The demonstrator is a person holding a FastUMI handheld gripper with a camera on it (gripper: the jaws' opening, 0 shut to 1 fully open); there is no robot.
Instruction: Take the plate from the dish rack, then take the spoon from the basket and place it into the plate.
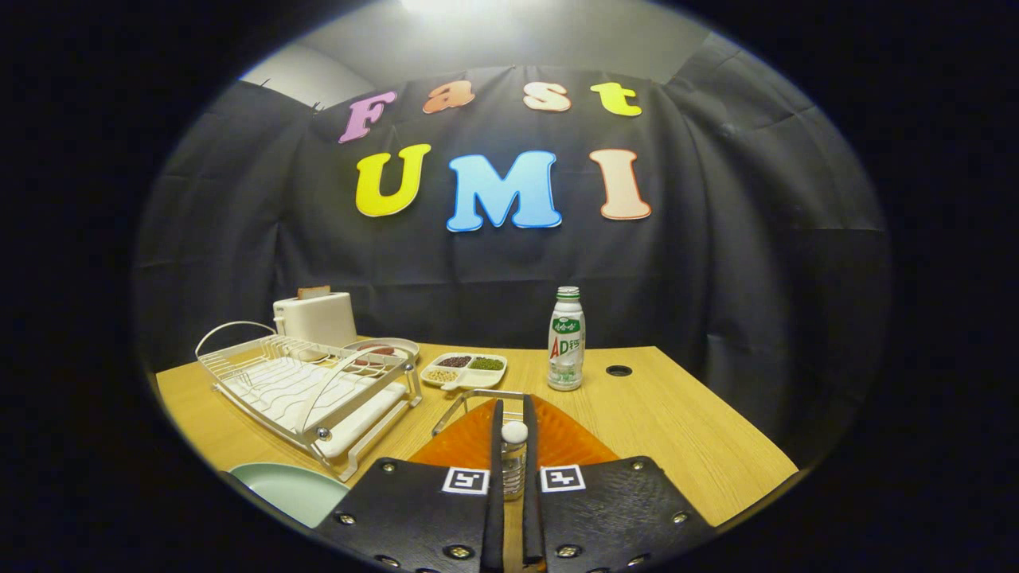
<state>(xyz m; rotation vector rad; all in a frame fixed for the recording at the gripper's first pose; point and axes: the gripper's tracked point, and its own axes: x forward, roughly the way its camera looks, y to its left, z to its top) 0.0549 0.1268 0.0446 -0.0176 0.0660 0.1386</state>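
Two fingers point(513, 446) of the gripper point(513, 414) stand close together, pinching the spoon point(514, 458), whose handle runs upright in the narrow gap between them with its rounded end showing near the tips. Under and just beyond the fingers sits the basket point(557, 442), an orange one with a wire rim; its far rim lies just ahead of the tips. The plate point(290, 485), pale green, rests on the table point(677, 430) to the left of the gripper, at the table's near edge and just in front of the rack's near corner. The rack point(310, 386), white wire with a looped handle, fills the left side of the table and reaches close to its left edge. Behind the rack stand a toaster point(316, 318) against the wall and a small dish point(390, 348) at the rack's far corner. A divided tray point(464, 370) lies beyond the basket, just beside that dish, and a bottle point(566, 341) stands upright to the tray's right, near the basket's far rim. Right of the bottle is a round hole point(618, 370) in the tabletop. From there the right half of the table is bare wood out to its angled right edge, the widest open room in view.
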